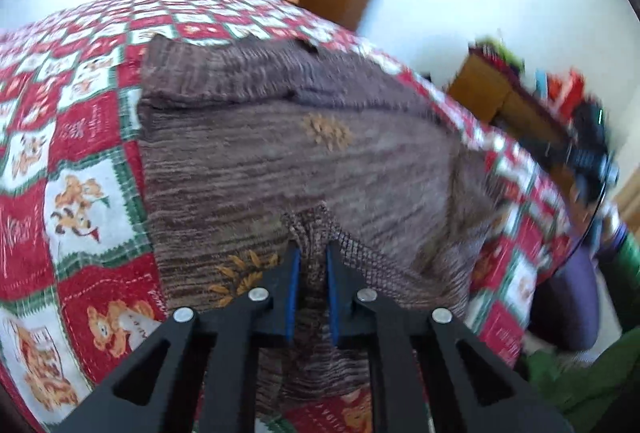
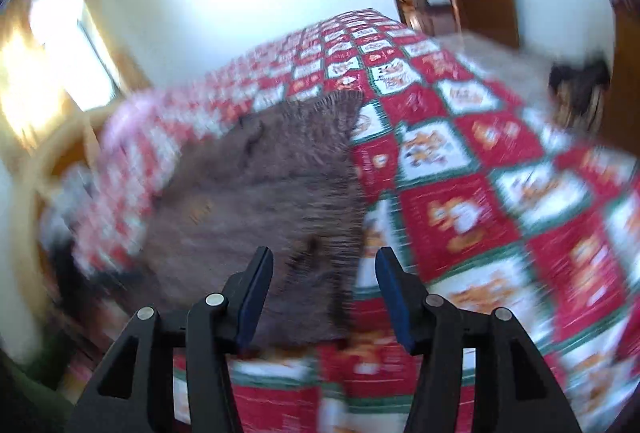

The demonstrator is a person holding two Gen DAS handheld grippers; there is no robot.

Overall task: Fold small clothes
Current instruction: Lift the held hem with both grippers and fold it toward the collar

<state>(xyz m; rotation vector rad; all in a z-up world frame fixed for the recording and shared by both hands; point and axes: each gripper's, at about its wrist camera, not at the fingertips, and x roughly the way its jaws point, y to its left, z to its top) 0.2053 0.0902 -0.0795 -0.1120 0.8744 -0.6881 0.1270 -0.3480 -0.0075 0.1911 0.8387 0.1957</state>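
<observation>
I am pinching a bunched ridge of the brown knitted sweater (image 1: 304, 161) in my left gripper (image 1: 312, 253), the blue pads (image 1: 294, 285) pressed nearly together on the gathered fabric that is rising between them toward twelve o'clock. The sweater is lying spread on the red, white and green checked tablecloth (image 1: 80, 137), filling the middle of my left view, with a fold crossing it near eleven o'clock and its far edge up at twelve. My right gripper (image 2: 324, 257) is hovering with its jaws standing apart and nothing between the pads; the sweater's ragged side edge (image 2: 352, 193) is running below it from twelve o'clock down to six, with bare tablecloth out at three o'clock. The right view is blurred, so I am not reading finer detail there. I am judging this knit to be soft, light and limp: it is puckering where I am squeezing it, so it should drape and sag rather than hold a line, and a loose weave like this may stretch or snag if I am dragging it by one point. I am thinking the best hold is along an edge or corner, through both layers, with the right gripper taking the near side edge to match my left.
</observation>
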